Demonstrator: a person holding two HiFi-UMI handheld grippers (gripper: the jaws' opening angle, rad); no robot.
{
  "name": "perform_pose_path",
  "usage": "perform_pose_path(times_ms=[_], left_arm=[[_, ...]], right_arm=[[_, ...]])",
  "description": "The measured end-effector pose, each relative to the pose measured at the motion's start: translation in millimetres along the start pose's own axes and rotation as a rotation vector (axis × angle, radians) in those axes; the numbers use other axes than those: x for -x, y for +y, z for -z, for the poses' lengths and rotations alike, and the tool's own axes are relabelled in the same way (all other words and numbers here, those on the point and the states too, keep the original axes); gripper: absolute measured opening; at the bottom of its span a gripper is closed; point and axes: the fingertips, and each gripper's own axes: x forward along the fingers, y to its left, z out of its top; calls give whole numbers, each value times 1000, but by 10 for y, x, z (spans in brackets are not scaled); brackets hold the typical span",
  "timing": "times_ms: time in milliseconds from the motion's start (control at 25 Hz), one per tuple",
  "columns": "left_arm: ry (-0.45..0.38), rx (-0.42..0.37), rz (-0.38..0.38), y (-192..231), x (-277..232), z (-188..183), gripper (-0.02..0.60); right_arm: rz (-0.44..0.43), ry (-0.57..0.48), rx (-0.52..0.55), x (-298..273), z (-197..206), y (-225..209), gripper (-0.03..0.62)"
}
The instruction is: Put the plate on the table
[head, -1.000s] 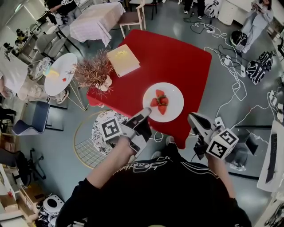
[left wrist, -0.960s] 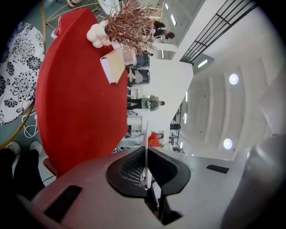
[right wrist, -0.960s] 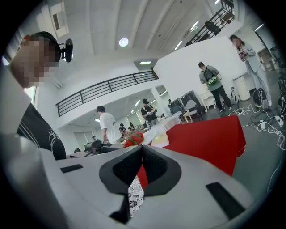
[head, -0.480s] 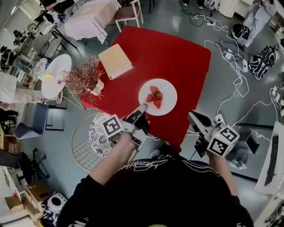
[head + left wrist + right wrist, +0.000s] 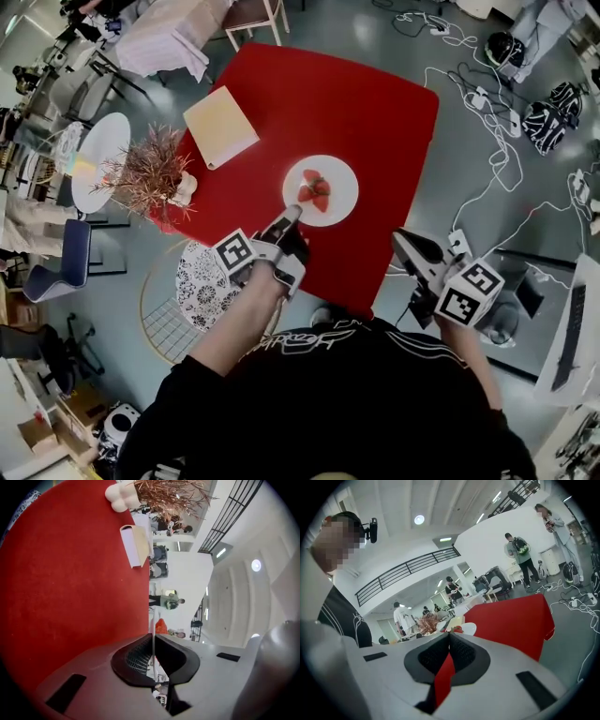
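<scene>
over the red bench [image 5: 375, 112], the white plate [image 5: 341, 197] of strawberries [image 5: 315, 188] is further in from the near edge than a second ago, carried by the left tool [image 5: 291, 214], which is clamped on its near rim. left forearm extended, tool pointing nearly level. right tool [image 5: 401, 242]: pads together, empty, held off the bench's near corner.

The left gripper [image 5: 287, 219] is held out on an extended forearm over the near edge of the table [image 5: 375, 122], jaws clamped on the plate [image 5: 343, 182] rim (seen edge-on between them); the right gripper [image 5: 405, 246] is held beside the near right edge, jaws together, empty
</scene>
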Motion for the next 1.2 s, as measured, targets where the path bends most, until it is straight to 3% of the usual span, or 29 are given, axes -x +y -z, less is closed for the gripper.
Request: perform_pose_path(times_ms=[760, 1200], left_arm=[[-66, -1, -172, 639, -565, -326, 18], [-72, -7, -210, 766, -638, -398, 21]], right_arm=[[-13, 61, -39, -229, -102, -550, 8], [-17, 67, -59, -327, -150, -667, 8]])
